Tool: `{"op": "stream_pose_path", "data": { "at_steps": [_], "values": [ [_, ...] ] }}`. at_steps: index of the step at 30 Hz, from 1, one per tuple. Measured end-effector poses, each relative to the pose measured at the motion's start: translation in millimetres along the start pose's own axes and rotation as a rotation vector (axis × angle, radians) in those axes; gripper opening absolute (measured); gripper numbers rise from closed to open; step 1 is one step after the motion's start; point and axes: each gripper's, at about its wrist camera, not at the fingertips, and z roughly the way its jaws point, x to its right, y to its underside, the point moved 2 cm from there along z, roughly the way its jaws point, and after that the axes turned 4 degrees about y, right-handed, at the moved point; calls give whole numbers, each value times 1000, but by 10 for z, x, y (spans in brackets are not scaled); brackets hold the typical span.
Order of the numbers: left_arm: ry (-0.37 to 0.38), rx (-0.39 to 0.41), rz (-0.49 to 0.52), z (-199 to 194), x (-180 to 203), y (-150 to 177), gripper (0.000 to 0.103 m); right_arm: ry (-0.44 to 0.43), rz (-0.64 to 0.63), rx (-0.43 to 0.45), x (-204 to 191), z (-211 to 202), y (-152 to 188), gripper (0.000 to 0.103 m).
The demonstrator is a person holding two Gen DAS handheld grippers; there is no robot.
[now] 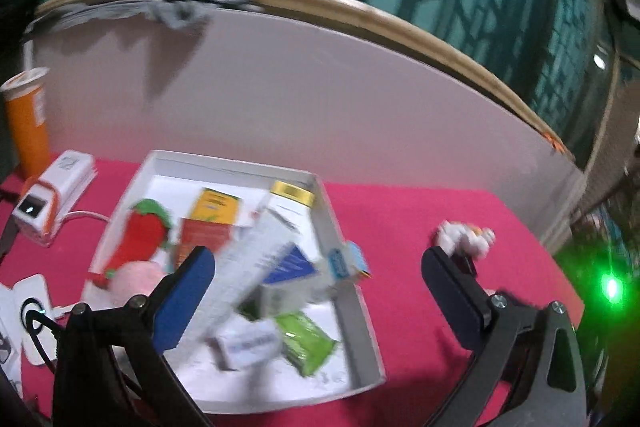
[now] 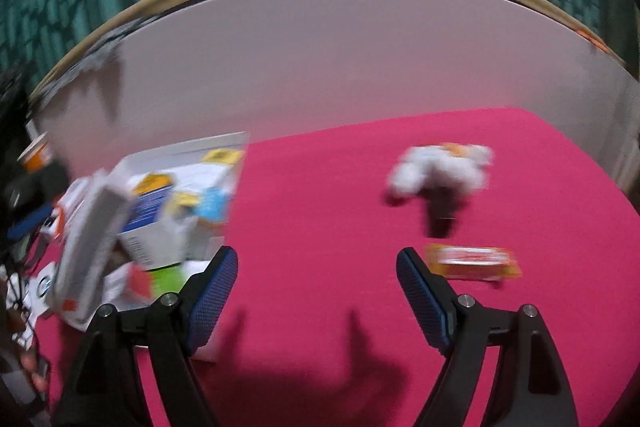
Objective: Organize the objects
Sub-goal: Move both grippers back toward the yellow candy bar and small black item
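Observation:
A white tray (image 1: 236, 165) on the pink cloth holds several things: a red plush chili (image 1: 140, 235), a yellow and red box (image 1: 212, 215), a long white box (image 1: 248, 267) lying tilted over the others, and a green packet (image 1: 306, 341). My left gripper (image 1: 316, 287) hangs open over the tray's near right part with nothing between its fingers. In the right wrist view my right gripper (image 2: 318, 299) is open over bare cloth. Beyond it lie a white plush toy (image 2: 440, 167) and an orange packet (image 2: 472, 261). The tray (image 2: 192, 147) shows blurred at the left.
An orange cup (image 1: 26, 119) and a white device with a cable (image 1: 52, 195) stand left of the tray. A pale board (image 1: 320, 87) walls off the back of the table. The white plush toy (image 1: 464, 237) lies right of the tray.

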Motion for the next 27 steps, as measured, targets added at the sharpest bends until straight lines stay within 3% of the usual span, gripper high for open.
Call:
{"op": "stream_pose_path", "data": {
  "at_steps": [6,10,13,21,24,26,27],
  "values": [
    [90,-124,120,275,464,257,103,69,-21,-34,839,160,-26,87],
    [123,-197,212,439,742,439,103,34,-121,-51,1147,267,2,87],
    [131,-226,247,538,888,513,103,-12,-208,-74,1175,364,-9,88],
    [115,-255,208,712,954,529,103,-124,-495,-153,875,758,-49,88],
    [101,-266,184,785,943,534,103,-162,-523,-216,890,928,-22,88],
    [99,-276,172,835,926,534,103,-196,-507,-230,937,956,-17,86],
    [98,-283,171,871,925,536,103,-219,-499,-240,961,944,-10,74]
  ]
}}
